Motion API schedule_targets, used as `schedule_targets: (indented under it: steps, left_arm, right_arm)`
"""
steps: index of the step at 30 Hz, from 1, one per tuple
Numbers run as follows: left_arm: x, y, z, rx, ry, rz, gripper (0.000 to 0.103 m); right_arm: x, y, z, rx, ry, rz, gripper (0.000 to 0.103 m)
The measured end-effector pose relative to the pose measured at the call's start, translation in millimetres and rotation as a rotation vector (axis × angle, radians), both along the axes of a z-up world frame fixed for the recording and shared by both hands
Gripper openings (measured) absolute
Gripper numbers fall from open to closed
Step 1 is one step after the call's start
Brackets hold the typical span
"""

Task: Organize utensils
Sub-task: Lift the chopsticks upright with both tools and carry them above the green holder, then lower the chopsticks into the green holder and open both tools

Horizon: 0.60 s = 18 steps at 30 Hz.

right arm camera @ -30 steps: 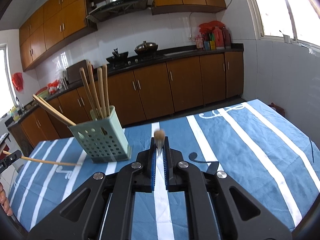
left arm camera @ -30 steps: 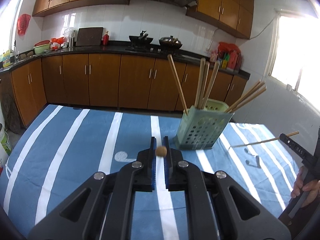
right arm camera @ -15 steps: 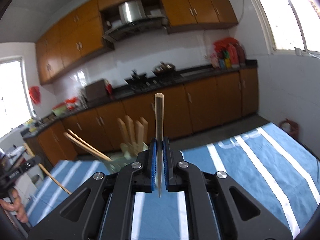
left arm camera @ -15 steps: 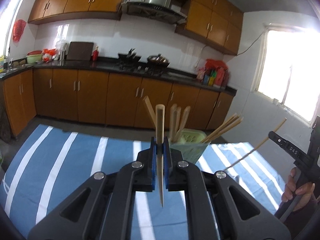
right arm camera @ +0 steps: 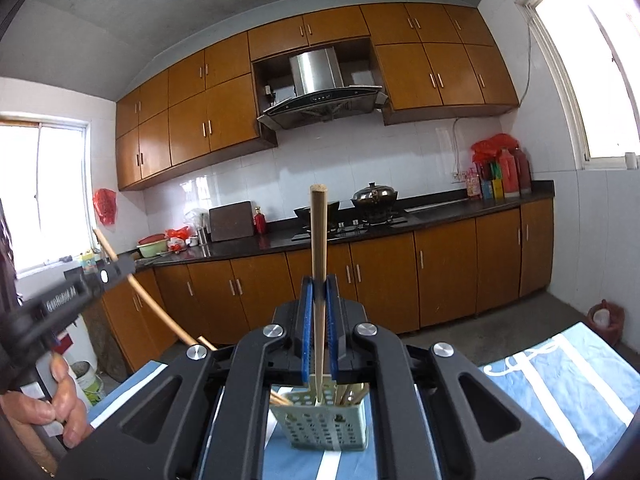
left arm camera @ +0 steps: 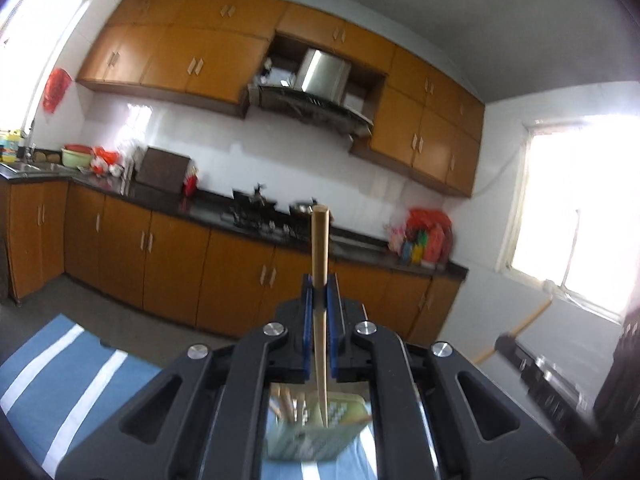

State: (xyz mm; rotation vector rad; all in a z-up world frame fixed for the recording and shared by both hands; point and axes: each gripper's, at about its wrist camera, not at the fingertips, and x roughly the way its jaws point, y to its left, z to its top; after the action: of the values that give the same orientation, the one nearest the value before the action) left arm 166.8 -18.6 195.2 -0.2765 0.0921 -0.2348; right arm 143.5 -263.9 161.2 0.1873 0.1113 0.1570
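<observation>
My left gripper [left arm camera: 319, 292] is shut on a wooden chopstick [left arm camera: 320, 264] that stands upright, its lower tip over the pale green perforated holder [left arm camera: 320, 440] seen below between the arms. My right gripper [right arm camera: 319, 292] is shut on another upright chopstick [right arm camera: 319, 240], its lower tip at the rim of the same holder [right arm camera: 324, 426], which has several chopsticks in it. The left gripper with its chopstick also shows at the left of the right wrist view [right arm camera: 116, 270]. The right gripper's body shows blurred at the right edge of the left wrist view.
The holder stands on a table with a blue and white striped cloth [right arm camera: 560, 384]. Behind are brown kitchen cabinets [right arm camera: 400, 280], a black counter with a stove and pots [right arm camera: 372, 200], and a range hood. A white bucket [right arm camera: 90, 384] stands on the floor at left.
Both grippers have risen and tilted up over the holder, which now sits low between the arms. Both chopsticks stay clamped upright with their tips now at the holder's opening.
</observation>
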Motion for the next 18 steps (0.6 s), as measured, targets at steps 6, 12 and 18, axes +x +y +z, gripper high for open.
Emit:
schedule_targets:
  steps: [6,12,18]
  left_arm:
    - [27.2,-15.5,-12.4,0.002,-0.009,0.064,0.007]
    - [54.6,-23.8,-45.7,0.002,0.059,0.057,0.007]
    - [65.2,-27.1,-63.4,0.021,0.095,0.035,0.007]
  right_arm:
    - [26.6,7.3,-10.6,-0.033,0.027,-0.013,0.007]
    - [46.4,14.7,-27.5,-0.048,0.077,-0.018,0.007]
    - [54.9,20.2,-39.5,-0.058,0.112,-0.009,0.007]
